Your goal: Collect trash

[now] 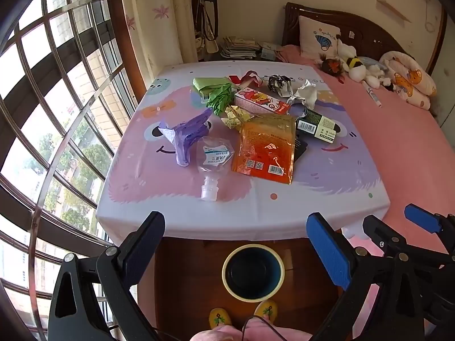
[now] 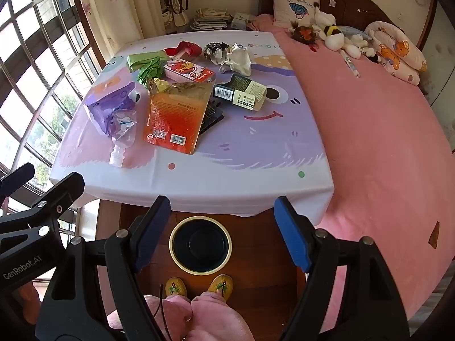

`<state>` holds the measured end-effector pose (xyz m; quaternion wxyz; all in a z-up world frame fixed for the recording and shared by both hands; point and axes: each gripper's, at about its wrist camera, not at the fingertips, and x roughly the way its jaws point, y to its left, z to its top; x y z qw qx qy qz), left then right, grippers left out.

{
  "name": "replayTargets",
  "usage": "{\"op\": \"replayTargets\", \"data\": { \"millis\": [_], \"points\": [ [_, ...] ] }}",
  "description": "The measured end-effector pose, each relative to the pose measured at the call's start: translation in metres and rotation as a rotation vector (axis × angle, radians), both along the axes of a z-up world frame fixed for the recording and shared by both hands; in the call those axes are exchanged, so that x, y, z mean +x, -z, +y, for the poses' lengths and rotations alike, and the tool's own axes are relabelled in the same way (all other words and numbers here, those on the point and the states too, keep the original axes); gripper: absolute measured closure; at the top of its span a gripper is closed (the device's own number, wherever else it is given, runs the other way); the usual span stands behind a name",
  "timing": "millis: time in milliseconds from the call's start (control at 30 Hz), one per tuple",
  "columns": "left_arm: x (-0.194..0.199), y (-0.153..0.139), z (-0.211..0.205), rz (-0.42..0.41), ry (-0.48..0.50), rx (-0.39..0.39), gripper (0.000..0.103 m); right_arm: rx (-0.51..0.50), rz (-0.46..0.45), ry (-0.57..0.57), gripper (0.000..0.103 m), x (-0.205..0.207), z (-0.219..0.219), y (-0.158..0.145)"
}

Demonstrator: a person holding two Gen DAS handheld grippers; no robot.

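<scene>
1. Basically nothing's been collected, as far as I can tell. The bin (image 2: 200, 243) on the floor below the table (image 2: 256, 176) edge looks empty inside.
2. All the trash sits on the table: orange pouch (image 2: 175, 115), clear plastic pouch (image 1: 212, 161), purple wrapper (image 1: 186, 136), green wrapper (image 1: 216, 93), red-and-white carton (image 2: 189, 71), dark box (image 2: 240, 91), plus crumpled foil and paper further back.
3. Left gripper (image 1: 236, 244) is spread wide, holding nothing. Right gripper (image 2: 223, 231) too, hovering above the bin.
4. So the whole pile is left.
</scene>
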<state>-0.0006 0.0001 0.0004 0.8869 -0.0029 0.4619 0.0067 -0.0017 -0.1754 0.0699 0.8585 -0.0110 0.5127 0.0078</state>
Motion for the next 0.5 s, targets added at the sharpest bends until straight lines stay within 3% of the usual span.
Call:
{"op": "replayTargets", "data": {
  "millis": [500],
  "points": [
    [-0.0017, -0.0038, 0.0087, -0.014, -0.020, 0.006, 0.002, -0.003, -0.017, -0.015, 0.029, -0.0006, 0.0063, -0.0040]
  ]
}}
